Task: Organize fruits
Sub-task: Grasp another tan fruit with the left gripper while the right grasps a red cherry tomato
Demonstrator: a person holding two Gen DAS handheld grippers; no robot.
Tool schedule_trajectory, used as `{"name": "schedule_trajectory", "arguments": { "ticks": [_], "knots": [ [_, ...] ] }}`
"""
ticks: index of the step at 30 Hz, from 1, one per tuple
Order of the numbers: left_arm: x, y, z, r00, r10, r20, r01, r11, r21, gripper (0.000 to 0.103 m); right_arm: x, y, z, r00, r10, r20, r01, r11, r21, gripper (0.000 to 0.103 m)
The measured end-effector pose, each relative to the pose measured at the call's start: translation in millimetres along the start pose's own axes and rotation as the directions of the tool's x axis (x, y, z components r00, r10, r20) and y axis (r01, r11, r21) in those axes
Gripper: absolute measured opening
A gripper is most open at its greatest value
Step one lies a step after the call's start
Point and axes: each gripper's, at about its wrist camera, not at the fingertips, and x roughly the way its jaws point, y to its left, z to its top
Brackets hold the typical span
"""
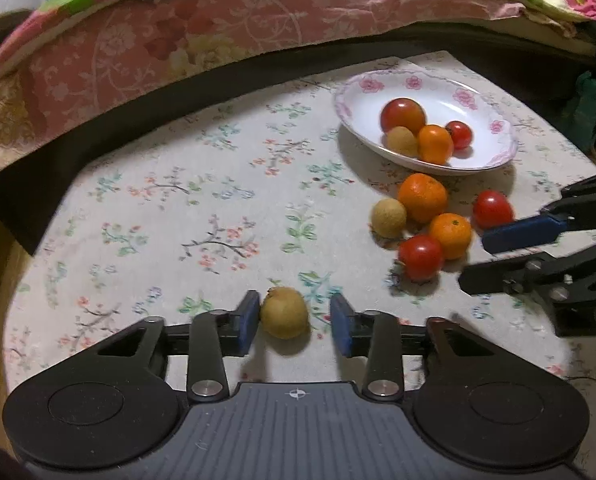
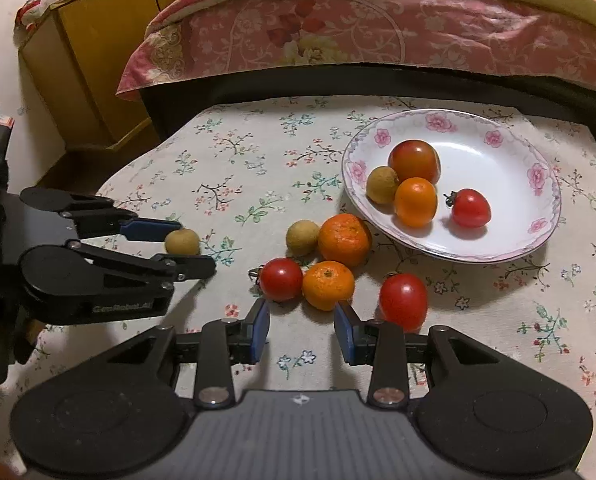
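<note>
My left fingers (image 1: 293,320) stand apart around a longan (image 1: 285,313): one pad seems to touch it, the other clear. My right fingers (image 2: 301,330) gape, empty, near a mandarin (image 2: 328,285).

We see a white plate (image 2: 538,216) rimmed with pink flowers, holding red tomatoes (image 2: 469,208), an orange (image 2: 415,202) and a tan longan (image 2: 382,185). Our cloth (image 2: 257,168) is cream, sprigged with small pink and teal blossoms. The bedding (image 2: 378,28) is rose-pink and floral. The gripper pads (image 2: 261,330) are blue on black arms.
</note>
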Motion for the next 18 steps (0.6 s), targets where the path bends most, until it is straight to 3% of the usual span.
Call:
{"name": "schedule_trajectory", "arguments": {
  "ticks": [12,18],
  "knots": [
    [-7,-19,0,0.994,-0.106,0.002,0.106,0.994,0.031,0.041,-6,-11,1,0.998,-0.057,0.028,0.056,0.998,0.016,0.036],
    [1,-23,0,0.995,-0.099,-0.008,0.099,0.994,0.036,0.042,-17,-24,1,0.991,-0.114,0.070,0.112,0.993,0.023,0.036]
  ]
}}
